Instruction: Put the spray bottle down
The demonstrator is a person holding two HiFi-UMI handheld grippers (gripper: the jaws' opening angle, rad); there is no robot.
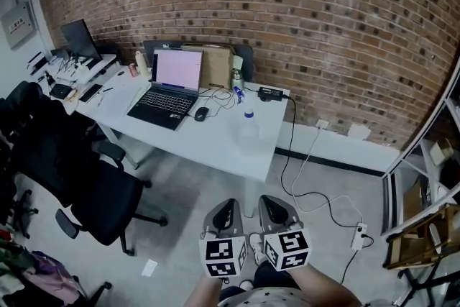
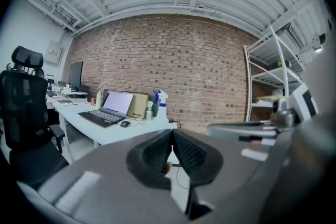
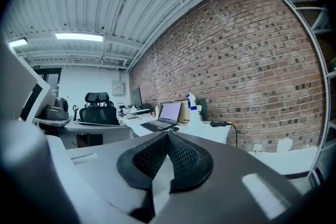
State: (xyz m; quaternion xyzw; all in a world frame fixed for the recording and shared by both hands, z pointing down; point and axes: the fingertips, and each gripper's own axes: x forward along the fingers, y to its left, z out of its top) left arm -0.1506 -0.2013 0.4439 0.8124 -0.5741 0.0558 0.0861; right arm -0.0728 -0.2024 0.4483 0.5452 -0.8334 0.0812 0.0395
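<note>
White table (image 1: 215,144) carries the spray bottle (image 1: 249,127), upright, near the front edge and to the right of the laptop (image 1: 169,93).

1. Left gripper (image 2: 172,150): jaws pressed together, nothing between them.
2. Right gripper (image 3: 168,152): jaws pressed together, nothing between them.
3. Both grippers hang side by side over the floor, well apart from the table.

Judgement: the bottle is already set down, and no placing move is left. To finish well, keep both tools low and clear of the table edge. Make no sweep toward the bottle, because it looks tall and narrow and a side knock would likely tip it.
</note>
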